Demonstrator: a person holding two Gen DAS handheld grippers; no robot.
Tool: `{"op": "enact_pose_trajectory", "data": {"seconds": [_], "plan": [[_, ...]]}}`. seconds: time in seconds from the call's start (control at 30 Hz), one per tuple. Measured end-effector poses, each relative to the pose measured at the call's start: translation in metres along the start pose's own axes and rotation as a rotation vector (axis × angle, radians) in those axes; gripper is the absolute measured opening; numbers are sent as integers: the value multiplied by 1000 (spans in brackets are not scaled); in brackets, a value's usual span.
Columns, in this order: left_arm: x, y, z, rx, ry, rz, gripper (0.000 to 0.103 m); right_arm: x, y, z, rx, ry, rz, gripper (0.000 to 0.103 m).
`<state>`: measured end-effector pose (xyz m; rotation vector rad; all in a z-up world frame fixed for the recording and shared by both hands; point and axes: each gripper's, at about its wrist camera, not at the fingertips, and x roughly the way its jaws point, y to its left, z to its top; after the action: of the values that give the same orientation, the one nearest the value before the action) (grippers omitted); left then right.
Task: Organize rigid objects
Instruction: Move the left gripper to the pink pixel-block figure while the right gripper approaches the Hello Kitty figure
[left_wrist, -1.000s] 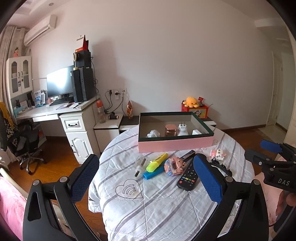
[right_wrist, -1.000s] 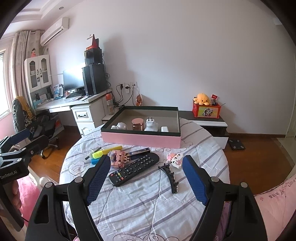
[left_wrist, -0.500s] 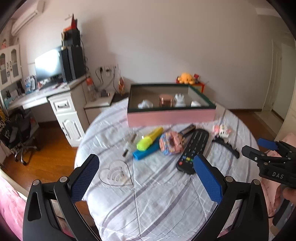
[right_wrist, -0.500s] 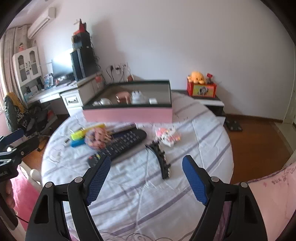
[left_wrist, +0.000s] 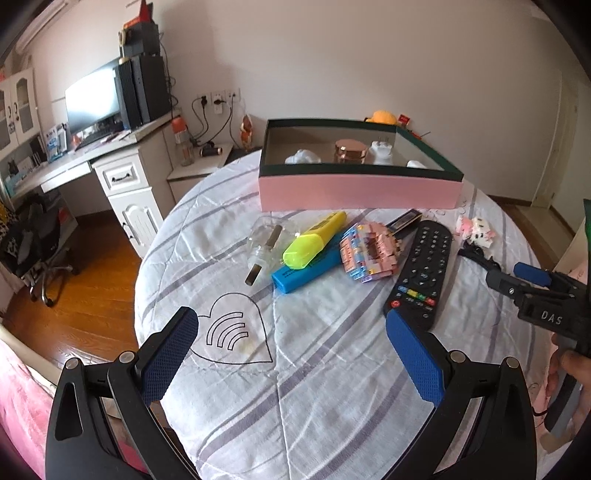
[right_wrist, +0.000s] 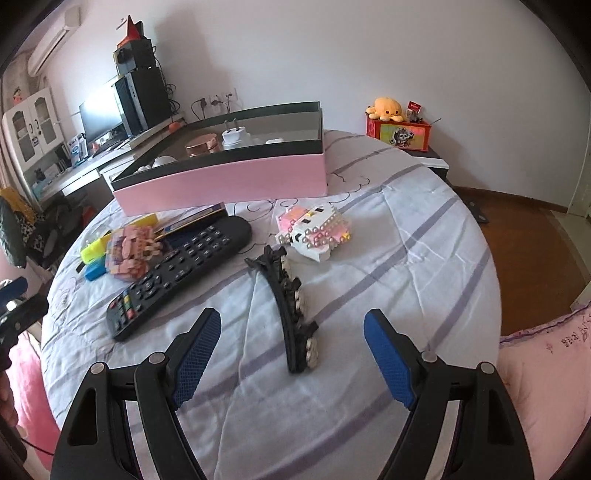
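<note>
While lying flat, the hair clip (right_wrist: 291, 295) sits between wide jaws.

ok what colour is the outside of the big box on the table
Pink outside, with a dark green rim; the box shows best in the right wrist view.
</note>
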<state>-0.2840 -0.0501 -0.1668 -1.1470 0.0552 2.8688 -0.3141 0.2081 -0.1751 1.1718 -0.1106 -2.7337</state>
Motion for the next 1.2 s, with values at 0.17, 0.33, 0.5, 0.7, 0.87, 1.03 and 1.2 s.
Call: {"op": "enact_pose_trajectory", "data": {"seconds": [0.17,0.33,0.5,0.7,0.87,1.03,1.2], "plan": [[16,6,1,-31,34,1,103,7,4,3,-22,7,1,81],[27,7,12,-53,24,-18,103,5,-4,11,6,-11,-3,81],[43,10,26,-43,17,7,103,5,-15,20,38,-16,1,81],[49,24,37,-111,1,-20,97,14,-24,27,60,-8,0,81],[45,-12,43,-26,-19,-53,97,23,-28,32,72,3,12,81],[55,-51,48,24,9,-91,97,26,-31,35,69,3,13,81],[67,-66,53,39,25,-30,97,26,-36,35,71,3,15,82]]}}
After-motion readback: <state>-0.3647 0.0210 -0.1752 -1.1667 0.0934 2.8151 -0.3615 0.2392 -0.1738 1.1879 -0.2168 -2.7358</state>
